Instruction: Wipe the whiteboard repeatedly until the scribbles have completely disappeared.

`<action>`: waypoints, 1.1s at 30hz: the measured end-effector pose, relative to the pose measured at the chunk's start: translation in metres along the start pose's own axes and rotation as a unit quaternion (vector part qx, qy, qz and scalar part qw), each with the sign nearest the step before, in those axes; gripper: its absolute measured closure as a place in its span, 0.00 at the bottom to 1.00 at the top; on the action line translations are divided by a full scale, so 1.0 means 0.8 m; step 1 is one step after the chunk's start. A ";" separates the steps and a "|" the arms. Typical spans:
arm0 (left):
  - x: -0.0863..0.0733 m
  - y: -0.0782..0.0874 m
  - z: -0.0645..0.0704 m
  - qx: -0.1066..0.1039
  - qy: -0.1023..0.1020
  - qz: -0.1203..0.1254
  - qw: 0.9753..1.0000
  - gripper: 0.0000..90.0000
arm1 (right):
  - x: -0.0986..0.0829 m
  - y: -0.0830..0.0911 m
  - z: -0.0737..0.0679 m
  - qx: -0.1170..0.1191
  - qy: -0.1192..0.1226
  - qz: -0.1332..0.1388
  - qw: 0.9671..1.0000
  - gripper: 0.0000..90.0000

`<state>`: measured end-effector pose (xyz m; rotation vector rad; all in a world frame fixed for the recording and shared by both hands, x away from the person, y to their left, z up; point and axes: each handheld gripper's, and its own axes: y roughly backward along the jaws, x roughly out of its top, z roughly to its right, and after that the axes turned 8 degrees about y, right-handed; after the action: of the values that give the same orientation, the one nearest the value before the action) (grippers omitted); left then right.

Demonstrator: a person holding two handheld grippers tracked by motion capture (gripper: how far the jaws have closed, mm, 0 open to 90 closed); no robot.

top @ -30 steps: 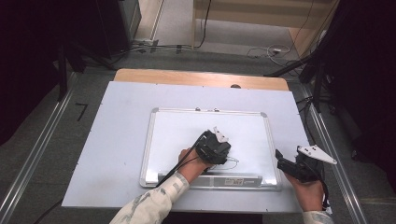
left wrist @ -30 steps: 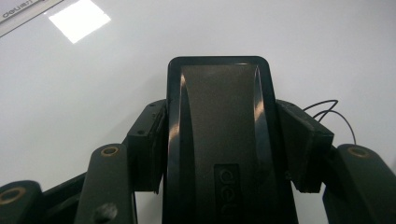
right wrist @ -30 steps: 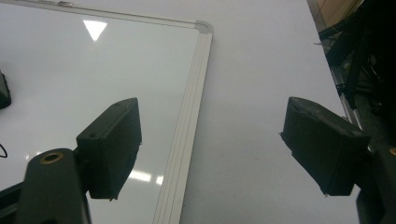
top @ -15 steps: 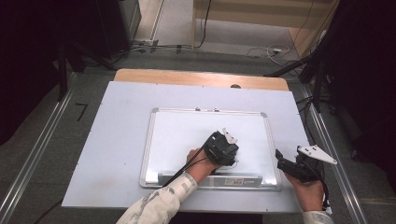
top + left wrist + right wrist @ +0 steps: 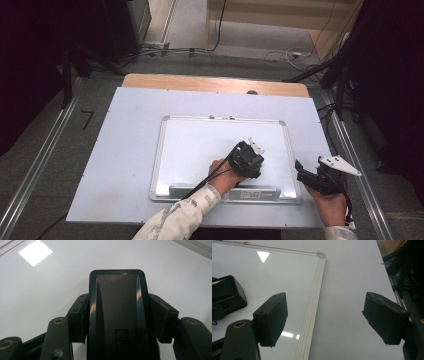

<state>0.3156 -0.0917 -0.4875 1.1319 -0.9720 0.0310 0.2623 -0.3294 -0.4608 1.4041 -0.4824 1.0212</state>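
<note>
Across the middle of the high view lies the big pale surface (image 5: 125, 150), and on it sits the whiteboard (image 5: 200, 145), flat, with a silver frame. The left gripper (image 5: 248, 159) is at the lower right part of the board. Its fingers are closed tight on a black eraser (image 5: 117, 315), and the eraser presses face down on the board. I think the step in hand is wiping the board clean. The next move should be a steady slide across the white part, keeping the eraser flat and inside the frame.

Lower right in the high view, the right gripper (image 5: 312, 176) waits just off the board's edge, over the bare surface. Its fingers (image 5: 272, 317) are wide open and hold nothing.

The high view shows both hands and the whole board at once. The left gripper view shows the eraser up close, squeezed from both sides, with a bright light spot on the board at its upper left. The right gripper view shows the board's rounded corner (image 5: 320, 255) near its top middle, and the eraser at its left edge.
</note>
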 end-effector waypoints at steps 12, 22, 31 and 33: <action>0.011 -0.011 0.017 -0.002 -0.006 -0.001 1.000 0.45 | -0.001 0.001 0.001 0.000 -0.001 0.000 1.000 0.20; 0.020 -0.021 0.031 -0.004 -0.011 -0.003 1.000 0.45 | -0.002 0.003 0.003 -0.002 -0.004 0.001 1.000 0.20; 0.023 -0.023 0.033 -0.005 -0.015 -0.003 1.000 0.45 | -0.003 0.003 0.004 -0.002 -0.005 0.001 1.000 0.20; 0.023 -0.023 0.033 -0.006 -0.015 -0.003 1.000 0.45 | -0.003 0.004 0.005 -0.003 -0.006 0.001 1.000 0.20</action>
<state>0.3191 -0.1286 -0.4871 1.1269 -0.9943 0.0040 0.2598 -0.3345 -0.4602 1.4054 -0.4946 1.0126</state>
